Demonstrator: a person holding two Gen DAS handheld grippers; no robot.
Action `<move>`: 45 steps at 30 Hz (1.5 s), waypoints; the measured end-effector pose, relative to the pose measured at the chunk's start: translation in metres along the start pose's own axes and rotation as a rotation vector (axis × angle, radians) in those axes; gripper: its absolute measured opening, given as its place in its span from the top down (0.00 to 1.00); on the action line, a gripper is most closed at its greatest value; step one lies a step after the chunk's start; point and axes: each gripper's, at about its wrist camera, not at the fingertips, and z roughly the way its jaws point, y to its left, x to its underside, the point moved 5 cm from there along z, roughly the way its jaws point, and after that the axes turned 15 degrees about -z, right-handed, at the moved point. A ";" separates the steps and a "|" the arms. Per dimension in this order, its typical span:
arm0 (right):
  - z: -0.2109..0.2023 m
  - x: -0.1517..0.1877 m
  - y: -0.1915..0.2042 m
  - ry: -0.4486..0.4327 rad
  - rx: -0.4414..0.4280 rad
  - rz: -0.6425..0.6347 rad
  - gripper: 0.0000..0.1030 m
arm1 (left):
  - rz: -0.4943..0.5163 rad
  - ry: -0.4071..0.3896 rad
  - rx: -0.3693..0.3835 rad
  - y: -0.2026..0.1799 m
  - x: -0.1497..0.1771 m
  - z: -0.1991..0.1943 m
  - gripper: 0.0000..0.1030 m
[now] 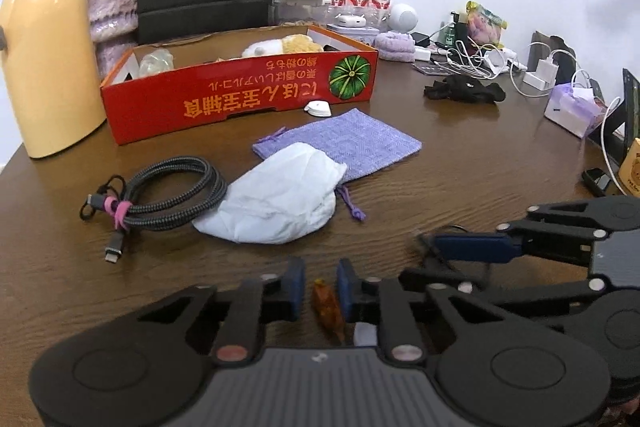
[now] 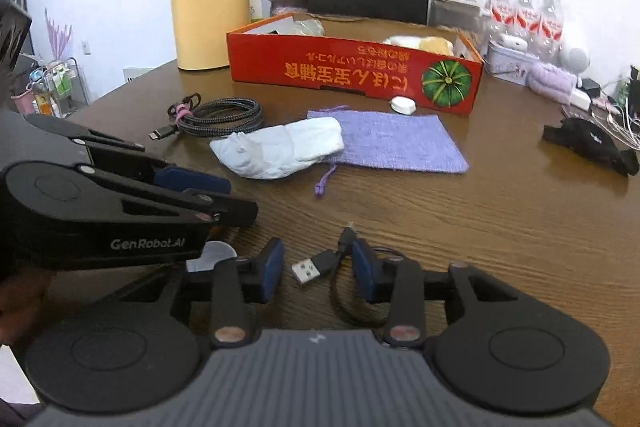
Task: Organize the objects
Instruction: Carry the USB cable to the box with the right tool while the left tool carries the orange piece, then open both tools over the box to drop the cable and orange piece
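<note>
we hold our left gripper (image 1: 321,289) low over the wooden table (image 1: 460,163), its fingers parted, with a small amber-brown object (image 1: 328,309) lying loose between the pads; neither pad looks to be touching it. what it is we cannot tell, perhaps a wrapped sweet. our right gripper (image 2: 318,265) is just beside it, fingers also spread, straddling a short black usb cable (image 2: 320,265) whose silver plug points toward the left pad while the cord loops back under the right finger.

further out lie the things left to sort: a coiled braided cable (image 1: 172,193) tied with a pink strap, a crumpled white bag (image 1: 280,197) resting on the near edge of a lavender drawstring pouch (image 1: 352,139), and a small white gadget (image 1: 317,107) touching the front of the red cardboard box (image 1: 240,99), which already holds a few items and seems the likely destination.

the risks, as we judge them: the two grippers are close together, so closing or lifting one could knock the other. the usb cable's loop runs beneath the right finger, so a pinch on the plug alone may let the cord drag or snag. the amber piece is small and slick-looking and could squirt out if we close off-centre.
</note>
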 end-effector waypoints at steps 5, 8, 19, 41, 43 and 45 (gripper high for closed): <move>-0.004 0.003 -0.005 0.003 0.017 -0.006 0.83 | -0.006 0.004 0.004 0.001 0.003 -0.003 0.87; -0.008 0.006 -0.009 0.017 0.050 -0.010 0.79 | -0.020 0.010 -0.009 0.005 0.003 -0.006 0.83; -0.024 0.018 -0.008 0.024 0.031 -0.003 0.83 | 0.024 0.053 -0.036 0.004 0.012 -0.019 0.90; -0.022 -0.084 -0.069 -0.177 0.031 -0.023 0.89 | -0.021 -0.161 0.030 0.044 -0.153 -0.023 0.90; 0.000 -0.117 -0.091 -0.190 0.011 -0.020 0.89 | -0.045 -0.162 0.008 0.052 -0.193 0.001 0.90; 0.034 -0.155 -0.112 -0.180 -0.033 -0.009 0.89 | -0.099 -0.135 -0.046 0.065 -0.231 0.038 0.90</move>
